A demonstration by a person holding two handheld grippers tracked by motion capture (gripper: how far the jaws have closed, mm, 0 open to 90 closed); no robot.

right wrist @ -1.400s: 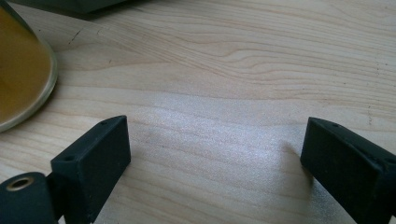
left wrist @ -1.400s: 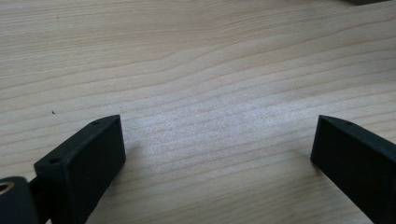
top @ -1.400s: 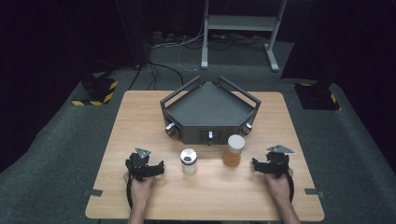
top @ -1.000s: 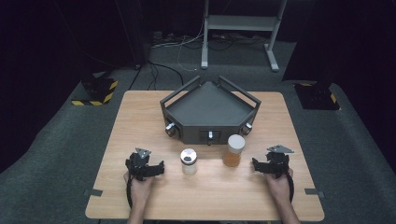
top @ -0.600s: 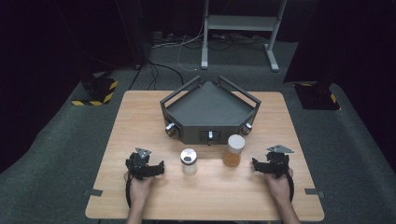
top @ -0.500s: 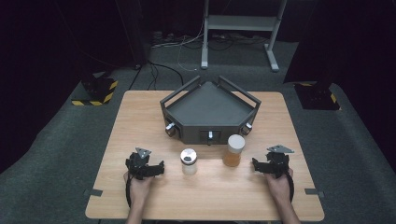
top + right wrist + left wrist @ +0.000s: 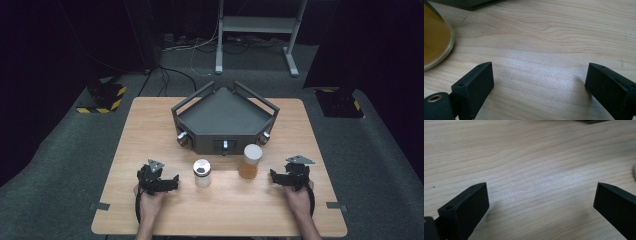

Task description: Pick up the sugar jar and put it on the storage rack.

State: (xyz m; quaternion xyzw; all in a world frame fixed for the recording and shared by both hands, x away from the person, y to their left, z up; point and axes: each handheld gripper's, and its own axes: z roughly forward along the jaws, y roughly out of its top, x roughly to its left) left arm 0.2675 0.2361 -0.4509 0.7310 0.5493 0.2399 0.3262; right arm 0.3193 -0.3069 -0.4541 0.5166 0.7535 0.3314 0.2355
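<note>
While both hands are resting on the tabletop, the left gripper has just been opening its jaws on nothing; the right gripper is spread too. White-lidded jar and amber jar are standing untouched between them, so everything seems left.

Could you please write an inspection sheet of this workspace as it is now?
Surface: wooden table, bare in front of both tongs.
Job's things: amber jar and small white-lidded jar, upright, apart, untouched.
Clutter: dark angular tray behind the jars.
Grippers: left tongs open, jaws just widened, nothing between; right tongs open, empty.
Cables: loops under each hand; more on the floor.
Surroundings: dark carpet, metal stand.
</note>
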